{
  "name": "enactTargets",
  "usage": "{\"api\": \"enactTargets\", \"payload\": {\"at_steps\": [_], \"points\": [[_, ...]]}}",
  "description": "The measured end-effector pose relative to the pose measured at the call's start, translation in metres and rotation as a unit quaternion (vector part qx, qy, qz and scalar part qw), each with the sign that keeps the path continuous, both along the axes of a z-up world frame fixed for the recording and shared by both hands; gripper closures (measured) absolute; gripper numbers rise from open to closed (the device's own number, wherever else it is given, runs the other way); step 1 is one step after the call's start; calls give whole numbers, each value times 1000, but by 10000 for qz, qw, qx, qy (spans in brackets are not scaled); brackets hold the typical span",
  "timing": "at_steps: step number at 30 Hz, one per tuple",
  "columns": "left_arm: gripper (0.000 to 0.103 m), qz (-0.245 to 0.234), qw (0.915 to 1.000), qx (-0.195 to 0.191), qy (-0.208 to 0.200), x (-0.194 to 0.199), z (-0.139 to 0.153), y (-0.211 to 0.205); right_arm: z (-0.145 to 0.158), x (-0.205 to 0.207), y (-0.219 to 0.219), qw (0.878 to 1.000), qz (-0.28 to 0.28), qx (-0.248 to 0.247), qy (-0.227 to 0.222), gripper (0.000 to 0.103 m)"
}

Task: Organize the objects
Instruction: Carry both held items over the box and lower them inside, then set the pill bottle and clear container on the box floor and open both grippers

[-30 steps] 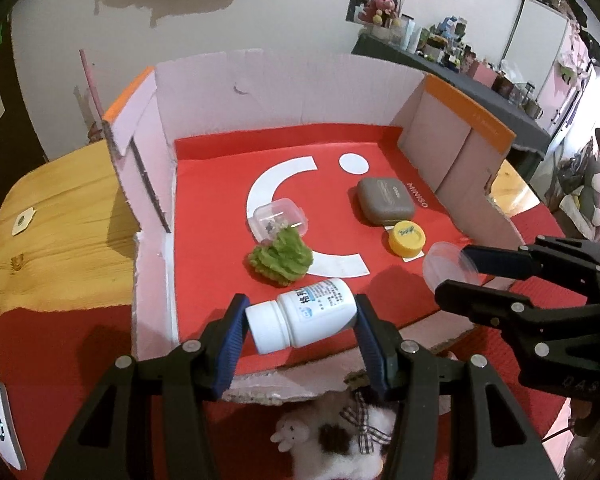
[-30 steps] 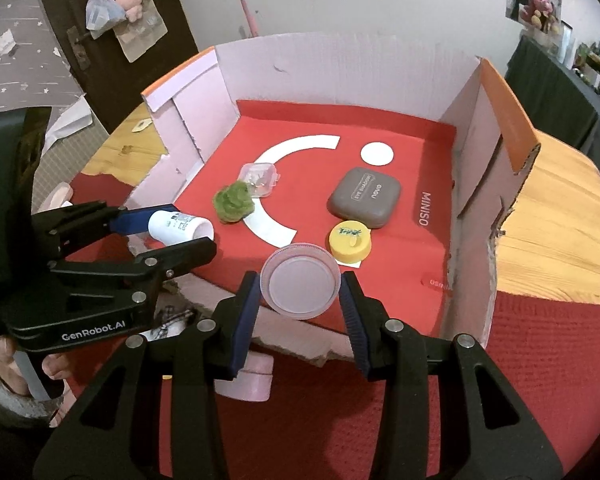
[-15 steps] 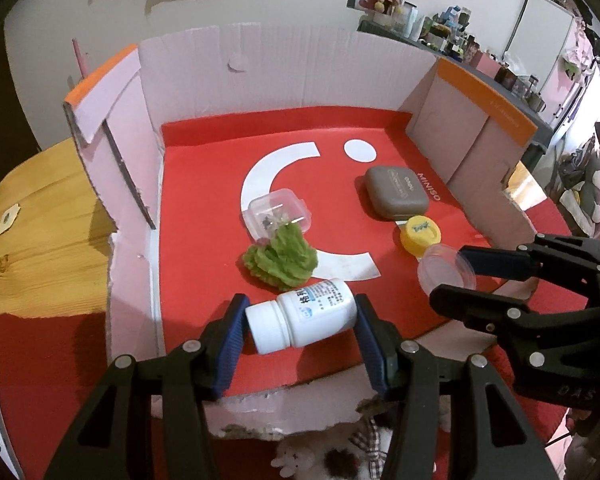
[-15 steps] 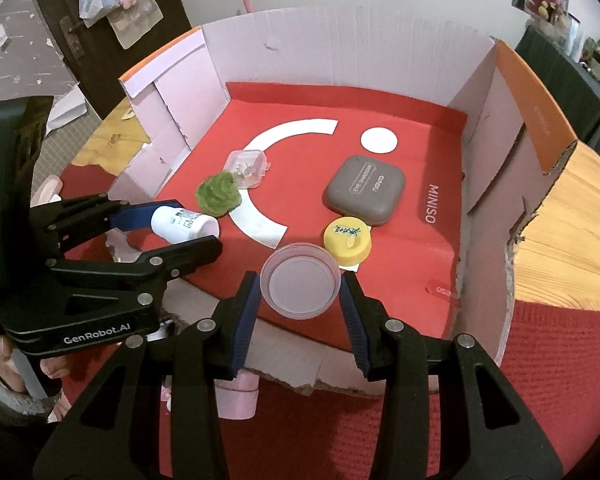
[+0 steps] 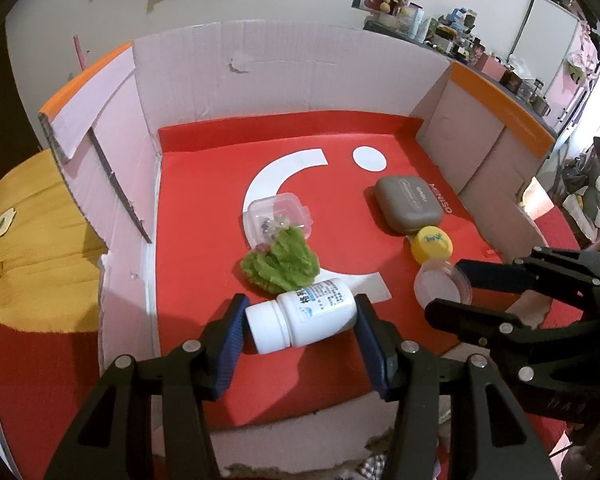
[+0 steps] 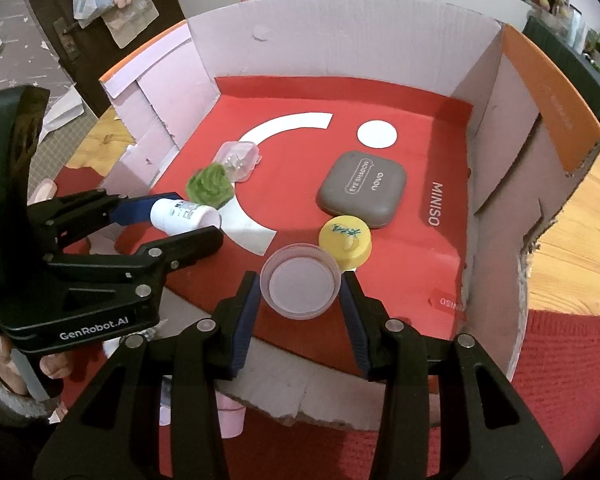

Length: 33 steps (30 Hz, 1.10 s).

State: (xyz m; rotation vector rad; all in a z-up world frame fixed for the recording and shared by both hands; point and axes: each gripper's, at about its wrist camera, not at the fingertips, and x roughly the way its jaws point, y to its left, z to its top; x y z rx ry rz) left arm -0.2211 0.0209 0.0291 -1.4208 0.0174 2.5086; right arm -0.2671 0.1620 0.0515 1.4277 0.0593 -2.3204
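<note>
So the left gripper (image 5: 300, 322) has its two blue-padded fingers clamped on a white pill bottle (image 5: 302, 320), which lies sideways between them, cap end toward the left finger, label facing up. It hangs low over the near part of the red floor of the cardboard box (image 5: 260, 68); can't tell if the bottle touches the floor.

The right gripper (image 6: 299, 286) is closed about as far on a small clear round lid (image 6: 299, 285), pinched edge to edge with its flat face toward the camera, also over the near part of the box floor.

Going outward from the bottle: a fuzzy green thing (image 5: 281, 262) sits just behind it, practically touching. Right behind that is a little clear plastic case (image 5: 278, 216) with small bits inside. Off to the bottle's right, just past the lid, is a yellow cap (image 6: 345, 240), and touching the far side of the cap is a gray eye shadow case (image 6: 362, 188). The box sits on a wooden table (image 5: 28, 248) with red cloth (image 6: 560, 380) near its front.
</note>
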Motion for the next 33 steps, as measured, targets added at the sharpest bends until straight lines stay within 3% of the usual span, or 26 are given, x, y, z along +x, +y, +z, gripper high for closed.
{"api": "enactTargets", "payload": {"at_steps": [33], "points": [[48, 168, 9997, -105, 173, -16, -3, 0, -3, -15, 11, 9991, -371, 30, 207, 63]]}}
